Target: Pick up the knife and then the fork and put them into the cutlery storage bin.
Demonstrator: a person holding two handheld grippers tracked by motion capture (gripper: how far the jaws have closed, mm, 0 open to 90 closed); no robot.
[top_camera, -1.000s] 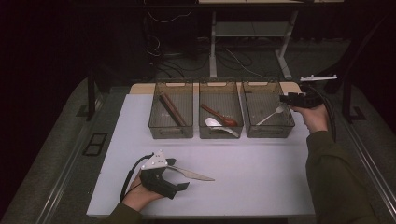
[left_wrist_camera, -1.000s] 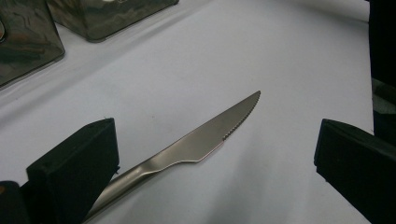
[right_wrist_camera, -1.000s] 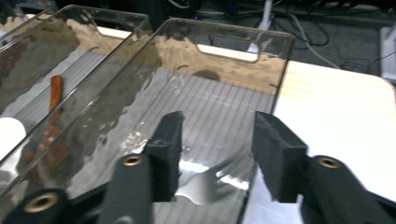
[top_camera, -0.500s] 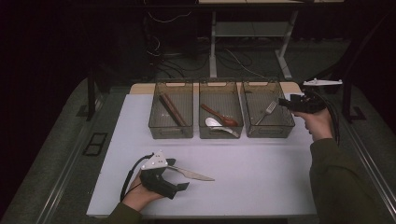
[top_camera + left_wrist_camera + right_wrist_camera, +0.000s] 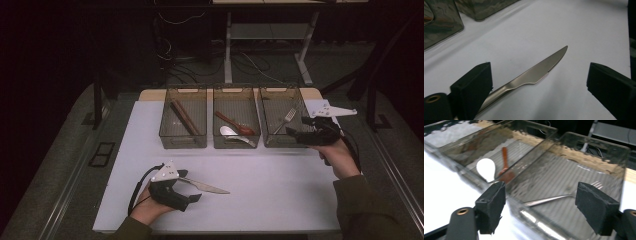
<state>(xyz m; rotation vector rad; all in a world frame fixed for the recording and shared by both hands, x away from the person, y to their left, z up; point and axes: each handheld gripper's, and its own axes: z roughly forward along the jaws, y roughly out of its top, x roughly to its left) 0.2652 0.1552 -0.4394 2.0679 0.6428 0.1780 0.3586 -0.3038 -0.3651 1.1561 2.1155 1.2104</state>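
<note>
- The knife (image 5: pixel 205 186) is lying flat on the white surface (image 5: pixel 280 200) in the lower left of the high view, its long axis running nearly sideways across the frame, tip pointing right and slightly down.
- In the left claw view the knife (image 5: pixel 534 75) is slanting from lower left to upper right, serrated edge facing the lower right; its handle end is hidden behind the near jaw.
- The left claw (image 5: pixel 192 192) is standing released around the handle, jaws having just been closing a little, with the knife between them and not clamped.
- The right claw (image 5: pixel 292 132) is hanging released at the near rim of the right-hand bin (image 5: pixel 300 100), jaws having just been opening, nothing between them.
- The fork (image 5: pixel 559 197) is lying inside that bin, tines toward the upper right; they are blurred and partly covered by the jaw.
</note>
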